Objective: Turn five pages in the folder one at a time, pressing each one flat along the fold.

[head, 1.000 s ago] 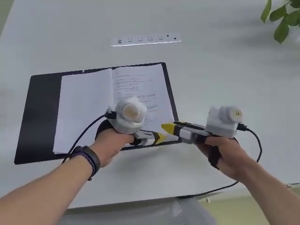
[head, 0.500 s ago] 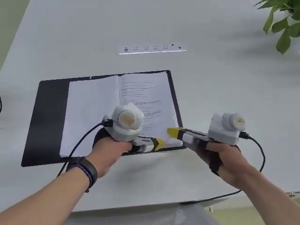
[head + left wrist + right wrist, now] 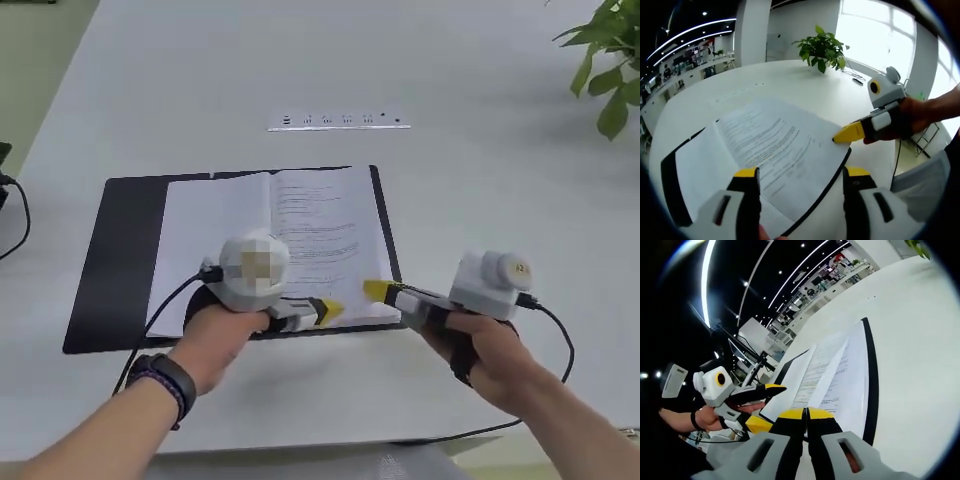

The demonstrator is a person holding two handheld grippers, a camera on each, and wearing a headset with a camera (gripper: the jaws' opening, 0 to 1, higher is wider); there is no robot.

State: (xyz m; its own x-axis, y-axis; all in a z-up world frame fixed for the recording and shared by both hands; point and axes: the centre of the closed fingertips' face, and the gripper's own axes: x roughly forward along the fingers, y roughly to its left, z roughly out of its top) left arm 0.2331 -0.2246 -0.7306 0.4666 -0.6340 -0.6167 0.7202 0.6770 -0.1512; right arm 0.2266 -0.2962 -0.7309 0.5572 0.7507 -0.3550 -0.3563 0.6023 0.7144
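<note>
A black folder (image 3: 120, 260) lies open on the white table, with a blank left page and a printed right page (image 3: 325, 230). My left gripper (image 3: 328, 312) hovers at the folder's near edge by its lower right corner. Its jaws stand open, and the printed page (image 3: 785, 145) lies ahead of the left gripper (image 3: 802, 175). My right gripper (image 3: 376, 291) is shut, its yellow tip against the right edge of the printed page near the lower corner. In the right gripper view the shut right gripper (image 3: 807, 414) points at the page (image 3: 845, 380); whether it pinches paper is unclear.
A white power strip (image 3: 338, 120) lies on the table beyond the folder. A leafy plant (image 3: 605, 60) stands at the far right. A black cable (image 3: 12, 200) hangs at the table's left edge. Open tabletop surrounds the folder.
The head camera has shifted, so the folder sits lower and further right in the picture. Both grippers keep about the same places by the folder's lower right corner, jaws unchanged.
</note>
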